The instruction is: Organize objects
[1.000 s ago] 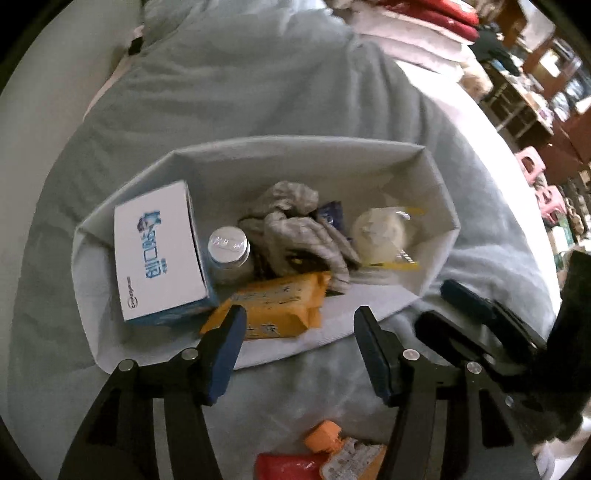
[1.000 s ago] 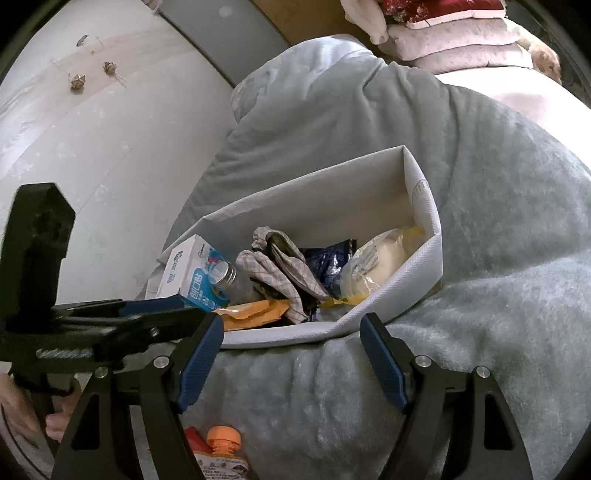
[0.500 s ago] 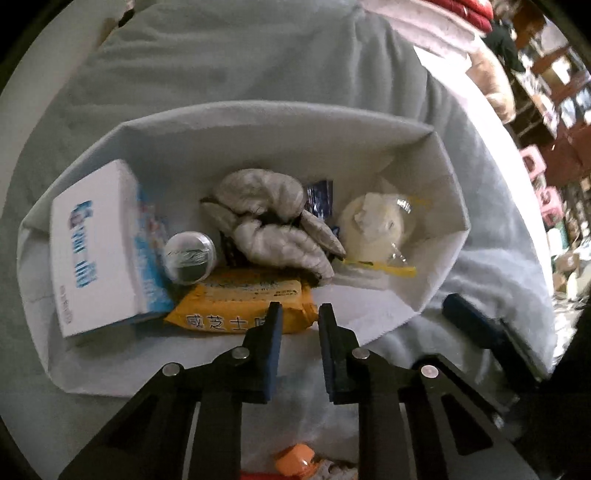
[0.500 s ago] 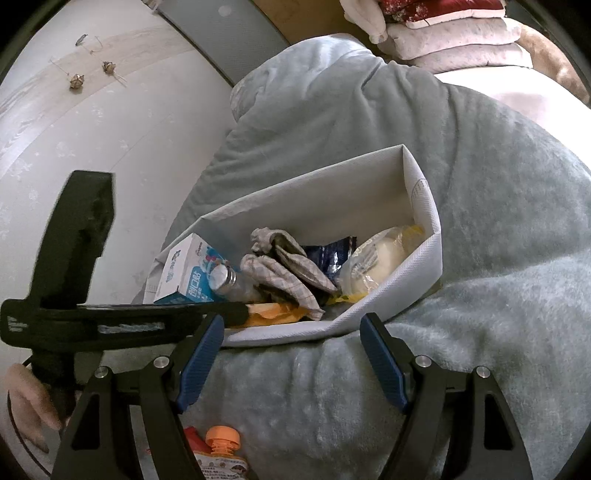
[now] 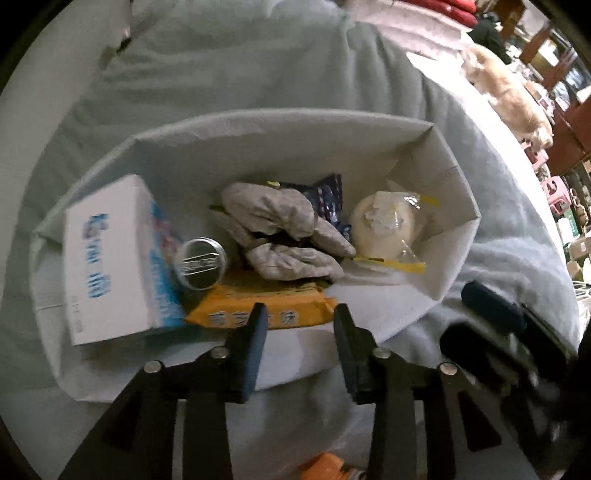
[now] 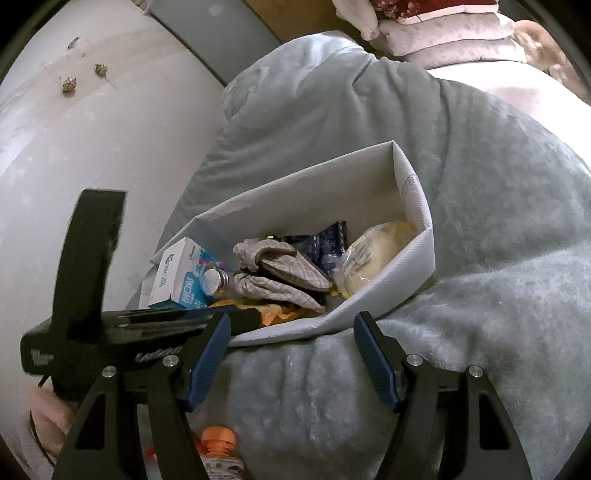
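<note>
A pale fabric bin [image 5: 280, 129] sits on a grey-blue blanket. It holds a white and blue box [image 5: 107, 254], a silver-lidded jar [image 5: 201, 263], an orange snack pack [image 5: 295, 314], a checked cloth [image 5: 280, 229], a dark blue packet [image 5: 327, 195] and a pale wrapped round item [image 5: 384, 225]. My left gripper [image 5: 299, 321] points down over the bin's near wall. Its jaws are opening, nothing is between them, and the orange pack lies just past the tips. My right gripper [image 6: 291, 354] hovers over the blanket in front of the bin [image 6: 413, 254], jaws closing on nothing.
An orange-capped pouch [image 6: 218, 439] lies on the blanket near me, below the right gripper. A white wall [image 6: 92, 147] rises left of the bin. Stacked pillows [image 6: 443, 33] sit far back. A hand [image 6: 44, 417] holds the left gripper's body [image 6: 92, 332].
My left gripper swung down over the bin, its jaws closed almost fully, then parted again. The right gripper's jaws narrowed a little and it stayed where it was.
</note>
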The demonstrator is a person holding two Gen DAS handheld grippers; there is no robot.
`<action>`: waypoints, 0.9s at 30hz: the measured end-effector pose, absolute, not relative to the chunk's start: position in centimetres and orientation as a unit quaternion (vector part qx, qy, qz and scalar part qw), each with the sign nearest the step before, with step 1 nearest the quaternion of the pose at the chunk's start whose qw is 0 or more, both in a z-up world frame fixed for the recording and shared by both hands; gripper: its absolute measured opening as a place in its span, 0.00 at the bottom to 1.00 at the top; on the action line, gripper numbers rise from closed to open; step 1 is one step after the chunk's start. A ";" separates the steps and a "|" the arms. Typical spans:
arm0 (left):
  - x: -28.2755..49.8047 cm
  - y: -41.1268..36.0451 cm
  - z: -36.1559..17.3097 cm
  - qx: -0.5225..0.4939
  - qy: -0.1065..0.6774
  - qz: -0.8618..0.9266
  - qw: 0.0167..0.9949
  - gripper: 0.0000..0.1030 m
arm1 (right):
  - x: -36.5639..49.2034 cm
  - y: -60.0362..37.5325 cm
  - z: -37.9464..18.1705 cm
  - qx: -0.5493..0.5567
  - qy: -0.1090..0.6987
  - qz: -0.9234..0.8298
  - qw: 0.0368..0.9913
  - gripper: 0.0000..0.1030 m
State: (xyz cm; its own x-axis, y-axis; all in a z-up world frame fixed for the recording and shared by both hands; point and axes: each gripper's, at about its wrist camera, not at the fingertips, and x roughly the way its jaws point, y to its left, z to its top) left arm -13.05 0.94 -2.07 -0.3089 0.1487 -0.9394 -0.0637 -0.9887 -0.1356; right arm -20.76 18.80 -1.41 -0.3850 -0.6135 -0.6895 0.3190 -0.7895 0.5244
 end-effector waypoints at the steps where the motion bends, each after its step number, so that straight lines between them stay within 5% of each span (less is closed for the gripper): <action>1: -12.8 0.6 -1.6 -0.577 -0.037 0.813 0.073 0.37 | -20.7 18.8 -1.4 0.476 -0.155 -0.818 0.285 0.66; 9: -8.0 0.2 2.5 -0.518 -0.001 0.845 0.132 0.45 | -20.6 18.6 -1.3 0.484 -0.155 -0.806 0.304 0.68; 18: -1.4 -1.5 1.9 -0.504 0.006 0.847 0.168 0.47 | -18.4 17.1 -2.4 0.543 -0.175 -0.687 0.451 0.70; 27: 3.0 -4.0 -0.9 -0.514 -0.050 0.844 0.144 0.47 | -14.2 12.5 -3.9 0.589 -0.022 -0.682 0.433 0.70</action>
